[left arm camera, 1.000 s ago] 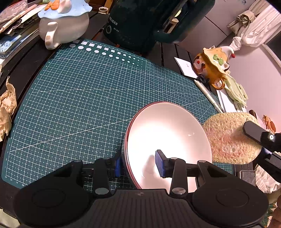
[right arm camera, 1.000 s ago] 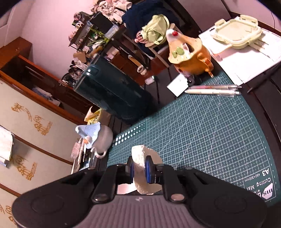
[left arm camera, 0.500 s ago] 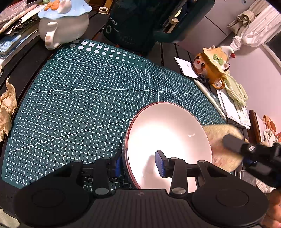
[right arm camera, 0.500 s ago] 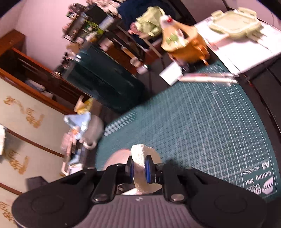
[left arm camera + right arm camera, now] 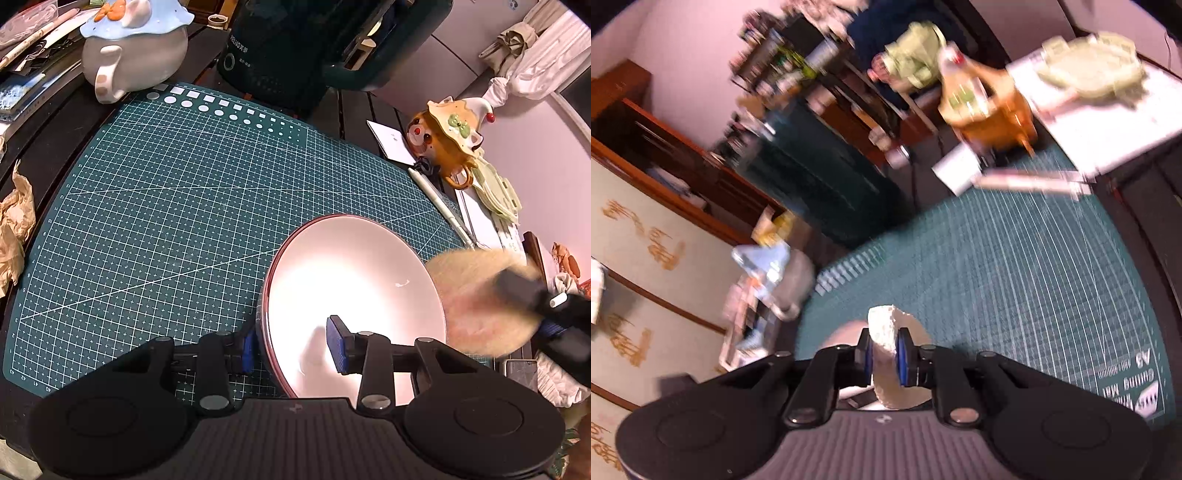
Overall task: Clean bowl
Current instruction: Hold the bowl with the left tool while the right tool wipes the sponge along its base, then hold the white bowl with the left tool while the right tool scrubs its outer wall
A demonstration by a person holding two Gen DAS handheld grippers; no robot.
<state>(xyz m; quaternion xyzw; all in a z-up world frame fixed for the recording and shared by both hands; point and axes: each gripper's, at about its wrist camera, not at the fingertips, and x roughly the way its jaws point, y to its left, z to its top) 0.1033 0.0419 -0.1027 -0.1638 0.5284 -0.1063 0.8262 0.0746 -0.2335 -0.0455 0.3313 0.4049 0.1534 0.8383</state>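
I have the left gripper [image 5: 293, 347] clamped on the tilted bowl's [image 5: 354, 295] near rim, and the right gripper [image 5: 882, 357], pinching the sponge [image 5: 884, 363], has swung in against its far edge, so scrubbing can start.

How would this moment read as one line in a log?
left tongs: gripping bowl rim | right tongs: shut on sponge | sponge beside bowl | speck inside

1. The right tool [image 5: 882, 360] pinches a pale sponge [image 5: 886, 350] between its blue pads.
2. Below the sponge shows part of the bowl [image 5: 842, 332], blurred.
3. A green cutting mat [image 5: 1015, 277] covers the desk [image 5: 1145, 206].
4. An orange teapot [image 5: 990, 107] stands past the mat's far edge.
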